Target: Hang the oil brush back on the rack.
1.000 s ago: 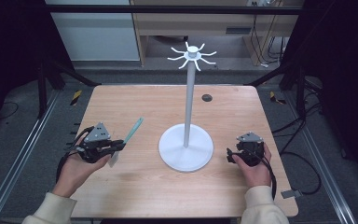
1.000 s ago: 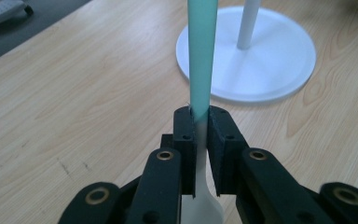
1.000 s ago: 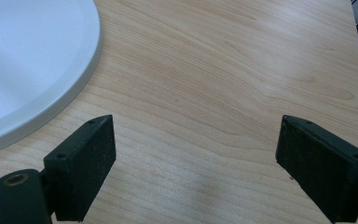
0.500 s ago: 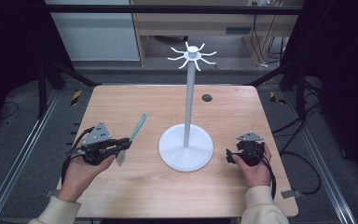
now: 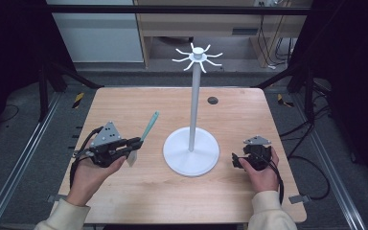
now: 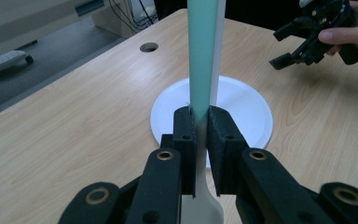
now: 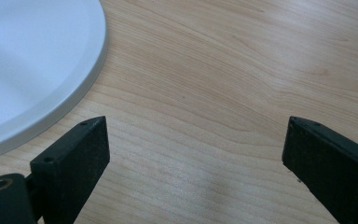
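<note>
The left gripper (image 5: 135,142) clamps a teal-handled spatula (image 5: 149,125) at its neck, the handle pointing toward one o'clock, at nine o'clock of the white hook stand (image 5: 191,152). The right gripper (image 7: 193,158) gapes wide and empty over the wooden table (image 5: 124,105), at three o'clock of the stand.

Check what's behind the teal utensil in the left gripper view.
The white stand's pole rises right behind the teal utensil, mostly covered; the round base shows either side.

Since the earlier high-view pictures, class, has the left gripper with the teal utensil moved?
Yes. The left gripper, shut on the teal utensil, has shifted right and up-frame, closer to the white stand's base.
</note>
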